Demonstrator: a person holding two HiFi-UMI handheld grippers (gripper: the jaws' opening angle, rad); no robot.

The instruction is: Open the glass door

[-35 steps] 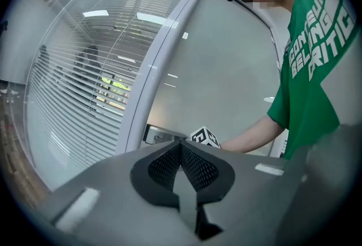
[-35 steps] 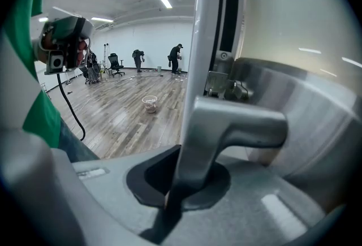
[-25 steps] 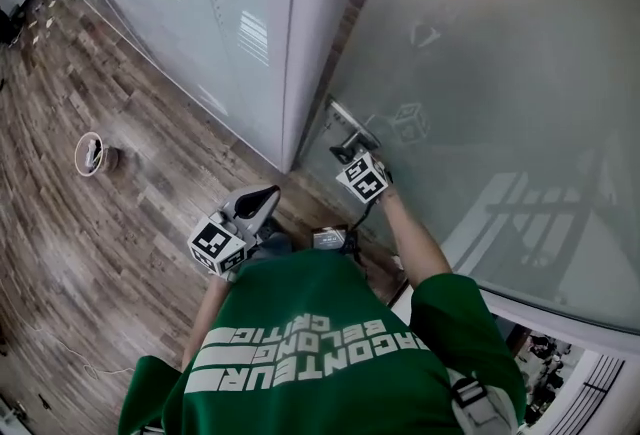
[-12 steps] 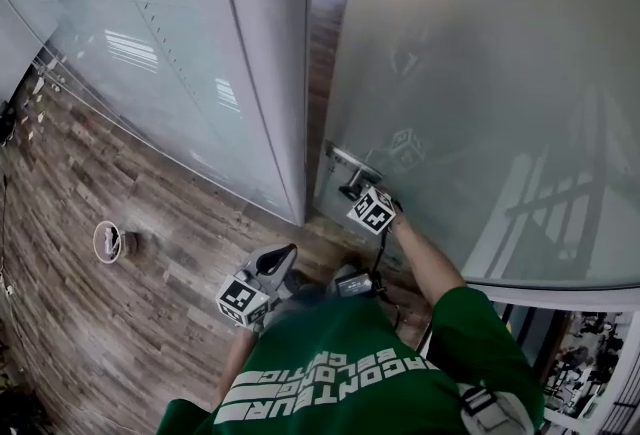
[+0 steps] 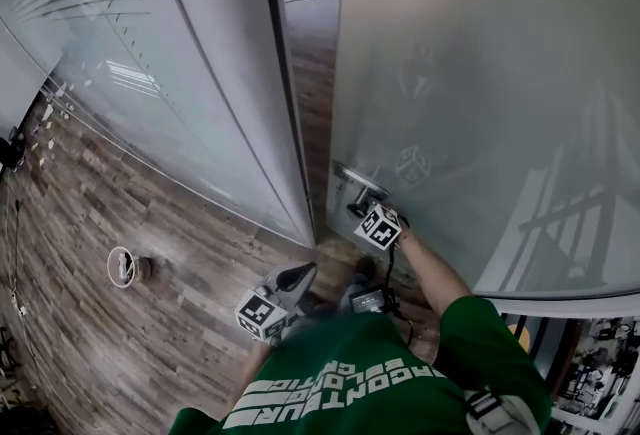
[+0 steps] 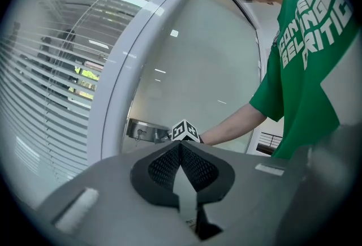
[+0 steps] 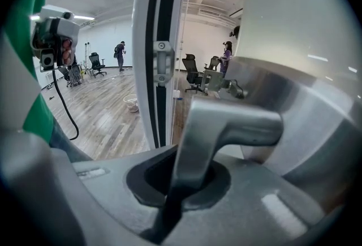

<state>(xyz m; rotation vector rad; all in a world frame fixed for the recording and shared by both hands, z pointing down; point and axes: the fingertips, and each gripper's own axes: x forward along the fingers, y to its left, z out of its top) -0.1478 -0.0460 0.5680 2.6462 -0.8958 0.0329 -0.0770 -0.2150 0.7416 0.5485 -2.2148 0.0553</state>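
Right tongs (image 5: 360, 206) clamp the handle (image 7: 226, 126) of the door (image 5: 480, 73), which stands ajar just beside the frame (image 5: 290, 103). Left tongs (image 5: 297, 275) are closed and empty. A bowl (image 5: 122, 266) sits on the floor (image 5: 80, 343), well apart.

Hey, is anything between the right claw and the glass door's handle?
Nothing visible does. The right claw is shut on the metal handle of the glass door, which stands ajar.

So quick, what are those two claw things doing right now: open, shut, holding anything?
Left gripper: shut, holding nothing.
Right gripper: shut on the door handle.
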